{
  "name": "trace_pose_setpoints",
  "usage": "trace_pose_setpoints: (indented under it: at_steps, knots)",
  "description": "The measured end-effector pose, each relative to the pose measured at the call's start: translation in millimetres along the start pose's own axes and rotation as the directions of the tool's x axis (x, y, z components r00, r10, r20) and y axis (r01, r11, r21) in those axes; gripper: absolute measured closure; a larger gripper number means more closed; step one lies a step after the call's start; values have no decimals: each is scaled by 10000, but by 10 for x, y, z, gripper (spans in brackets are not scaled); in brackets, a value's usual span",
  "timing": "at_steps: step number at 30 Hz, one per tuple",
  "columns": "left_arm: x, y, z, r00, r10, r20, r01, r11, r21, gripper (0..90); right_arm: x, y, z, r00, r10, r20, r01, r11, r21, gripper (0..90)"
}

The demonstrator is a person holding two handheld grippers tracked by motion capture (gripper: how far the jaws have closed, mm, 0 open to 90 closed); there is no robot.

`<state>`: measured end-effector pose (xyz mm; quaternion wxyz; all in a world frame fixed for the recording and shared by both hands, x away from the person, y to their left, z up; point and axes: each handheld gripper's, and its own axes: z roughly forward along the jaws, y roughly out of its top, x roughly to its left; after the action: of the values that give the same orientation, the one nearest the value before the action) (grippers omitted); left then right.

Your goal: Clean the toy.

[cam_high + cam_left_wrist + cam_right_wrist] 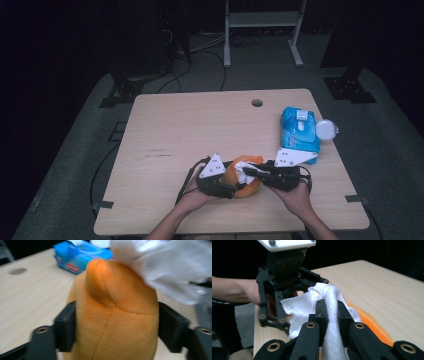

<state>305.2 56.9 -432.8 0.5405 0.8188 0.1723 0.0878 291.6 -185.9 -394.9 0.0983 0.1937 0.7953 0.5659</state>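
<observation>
Nothing readable here, honestly. The blue wipes pack [80,256] has a red oval label on its side in the left gripper view, and some white marks beside it, but the lettering is way too blurry to make out. In the high view it's too small to read too.

A light wooden desk [175,125] carries a blue wipes pack [299,129] near its right edge and an orange plush toy [248,186] toward its near edge.
</observation>
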Motion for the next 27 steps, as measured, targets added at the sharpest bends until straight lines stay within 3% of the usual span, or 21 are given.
trace_pose_setpoints:
  at_steps: [2,5,8,11,14,16,18,19,21,24,27]
  knots:
    - [18,-4,-14,9998,-38,185,38,10000,-17,169,-17,-33,2,9999,84,-114,-84,10000,-13,824]
    - [-4,-23,-20,9996,231,183,-232,9997,28,235,41,2,1,9999,-92,-94,92,10000,34,824]
    - [-78,-26,-3,9957,901,193,-904,9958,167,282,53,26,3,9999,-111,-28,111,9999,-47,824]
    - [-121,-40,8,9916,1276,235,-1281,9915,221,296,-7,25,-23,9998,15,185,-14,10000,-54,824]
    - [-121,-41,-2,9916,1264,289,-1271,9916,237,288,-98,-30,-54,9988,256,420,-263,9995,170,824]
    - [-101,-24,-4,9944,993,363,-1002,9947,215,204,-140,-71,-71,9978,588,296,-593,9981,166,824]
    - [-73,-9,-4,9976,574,397,-577,9983,70,123,-137,-91,-72,9983,535,237,-541,9982,272,824]
    - [-65,-10,0,9977,567,383,-574,9982,158,97,-129,-96,-73,9985,532,152,-536,9981,291,824]
    - [-78,-30,11,9970,636,447,-644,9978,174,106,-114,-95,-76,9987,504,78,-506,9981,365,824]
    - [-114,-32,11,9953,800,550,-818,9962,305,218,-85,-56,-81,9988,491,-25,-489,9979,434,824]
    - [-138,-49,22,9920,1051,704,-1079,9935,374,265,14,7,-42,9999,95,-110,-90,9990,446,824]
